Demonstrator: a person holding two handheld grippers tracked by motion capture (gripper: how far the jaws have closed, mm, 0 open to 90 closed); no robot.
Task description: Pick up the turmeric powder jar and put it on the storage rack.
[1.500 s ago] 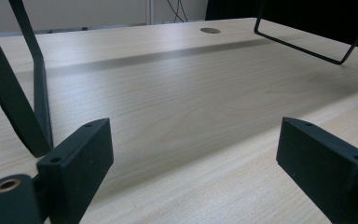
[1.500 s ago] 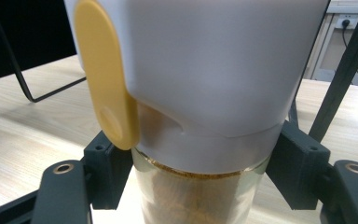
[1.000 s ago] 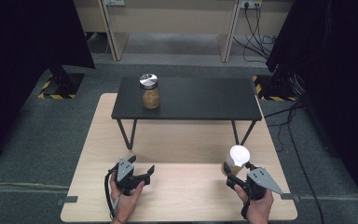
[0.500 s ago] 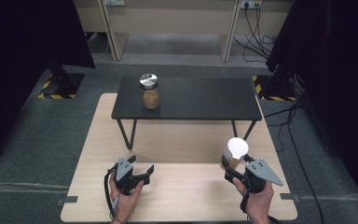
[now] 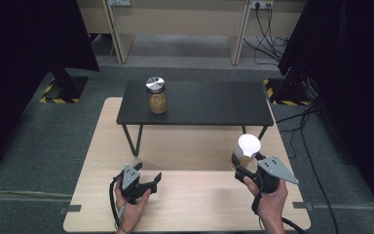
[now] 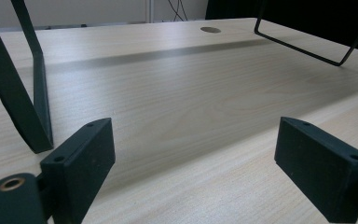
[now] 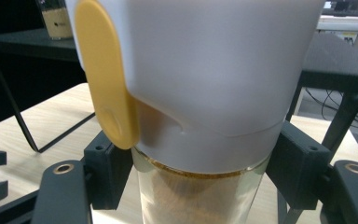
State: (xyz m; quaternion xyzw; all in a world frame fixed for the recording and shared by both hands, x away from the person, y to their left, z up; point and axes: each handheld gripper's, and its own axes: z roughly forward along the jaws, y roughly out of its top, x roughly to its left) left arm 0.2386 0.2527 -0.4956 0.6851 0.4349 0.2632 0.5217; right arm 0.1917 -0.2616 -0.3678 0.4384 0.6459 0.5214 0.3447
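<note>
Near the tabletop's [image 5: 185, 204] right edge, the right hand-held gripper [image 5: 244, 165] clamps a white-lidded jar [image 5: 246, 151] below its lid and could let it slip, while the left hand-held gripper [image 5: 148, 179] gapes empty.

Black table [image 5: 209, 105] — jar [image 5: 157, 95] on top

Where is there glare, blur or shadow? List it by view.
High view: the white lid glares, dark curtains lose detail. Left gripper view: near tongs slightly soft, shelf shadow band across the table. Right gripper view: the jar looms close, background soft.
</note>
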